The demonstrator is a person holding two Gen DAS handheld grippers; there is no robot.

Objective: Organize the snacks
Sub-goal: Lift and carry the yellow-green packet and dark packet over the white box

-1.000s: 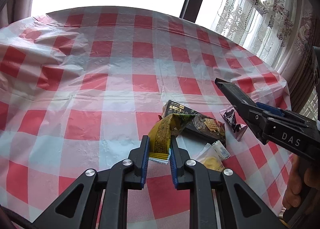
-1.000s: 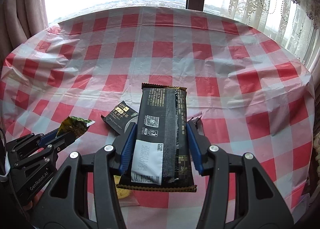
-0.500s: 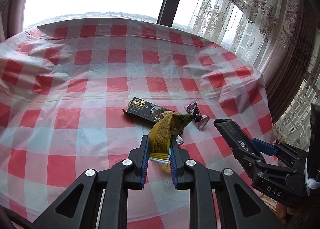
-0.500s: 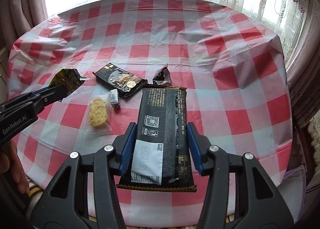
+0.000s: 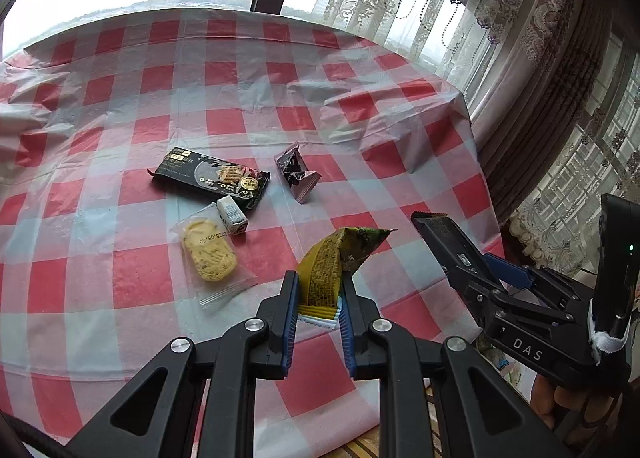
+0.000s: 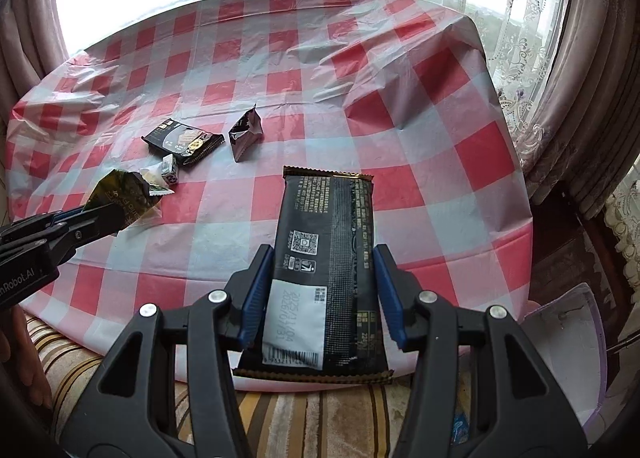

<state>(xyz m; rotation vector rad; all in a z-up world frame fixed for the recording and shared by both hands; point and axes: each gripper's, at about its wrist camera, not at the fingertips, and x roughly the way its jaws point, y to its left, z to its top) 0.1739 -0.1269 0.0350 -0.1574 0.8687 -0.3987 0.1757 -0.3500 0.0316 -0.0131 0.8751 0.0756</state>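
Observation:
My left gripper (image 5: 318, 298) is shut on a yellow-green snack packet (image 5: 332, 266), lifted over the near edge of the checked table (image 5: 120, 97). My right gripper (image 6: 324, 290) is shut on a long black snack pack (image 6: 324, 242), held flat with its printed back up; in the left wrist view that gripper (image 5: 476, 270) appears at the right with the pack (image 5: 444, 234) edge-on. On the cloth lie a black cracker pack (image 5: 212, 177), a small dark wrapper (image 5: 298, 173), a clear-wrapped biscuit (image 5: 208, 254) and a small white candy (image 5: 232, 215).
A pale purple container (image 6: 568, 342) sits low beyond the table's right edge. Curtains (image 5: 520, 57) hang along the right side. A striped seat cushion (image 6: 312, 414) lies under the near table edge. A person's hand (image 5: 560, 402) holds the right gripper.
Both grippers have drawn back toward the near right edge of the table with their packs. The snacks on the cloth now lie farther away and to the left.

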